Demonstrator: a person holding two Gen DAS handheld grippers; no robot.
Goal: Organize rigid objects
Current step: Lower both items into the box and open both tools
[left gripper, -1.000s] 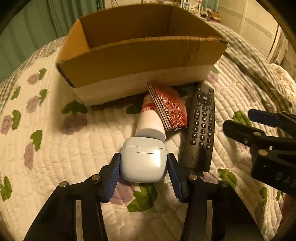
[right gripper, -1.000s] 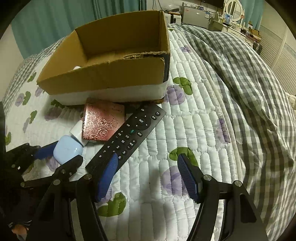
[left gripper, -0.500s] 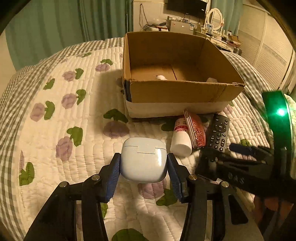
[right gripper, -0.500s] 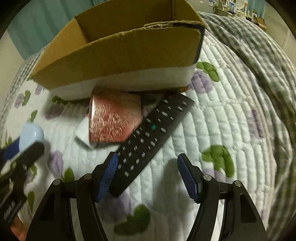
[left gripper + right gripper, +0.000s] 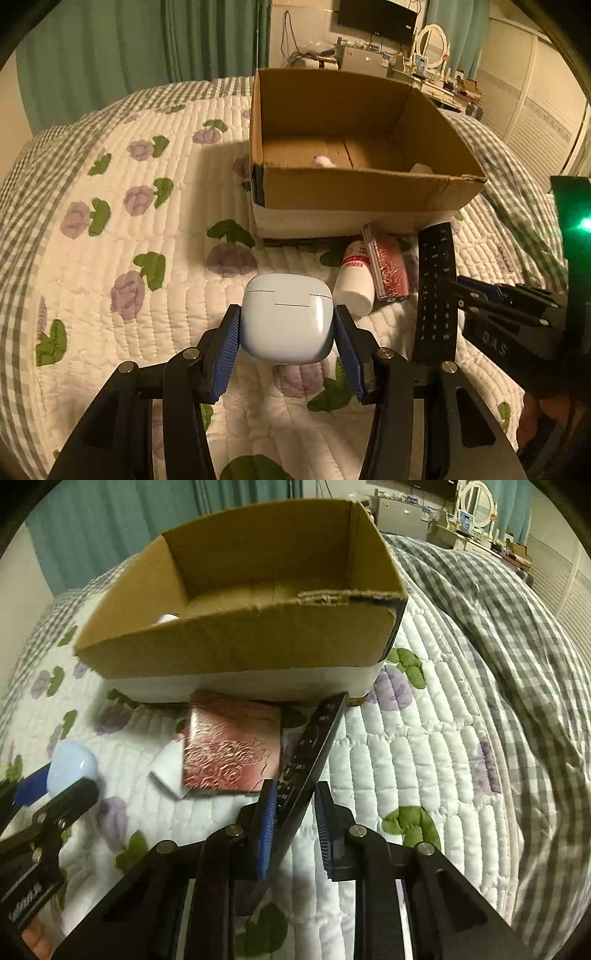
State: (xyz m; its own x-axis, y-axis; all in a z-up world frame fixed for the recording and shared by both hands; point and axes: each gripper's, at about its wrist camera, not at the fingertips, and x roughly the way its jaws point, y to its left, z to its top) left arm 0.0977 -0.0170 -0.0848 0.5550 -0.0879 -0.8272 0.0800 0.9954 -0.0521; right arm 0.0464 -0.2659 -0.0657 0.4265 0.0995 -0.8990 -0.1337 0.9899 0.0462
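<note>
My left gripper (image 5: 287,332) is shut on a pale blue earbud case (image 5: 286,317) and holds it above the quilt; the case also shows in the right wrist view (image 5: 72,766). My right gripper (image 5: 294,814) is shut on the near end of a black remote control (image 5: 314,746), tilted on its edge; the remote also shows in the left wrist view (image 5: 434,291). A red embossed case (image 5: 231,755) leans on a white bottle (image 5: 354,277) in front of the cardboard box (image 5: 365,192). Small white items lie inside the box.
The box sits on a quilted bedspread with purple flowers (image 5: 147,240). A grey checked duvet (image 5: 517,664) is bunched to the right. Green curtains (image 5: 110,48) and a dresser (image 5: 424,66) stand beyond the bed.
My left gripper has lifted the earbud case higher and back from the box. My right gripper has closed on the remote and tipped it onto its edge.
</note>
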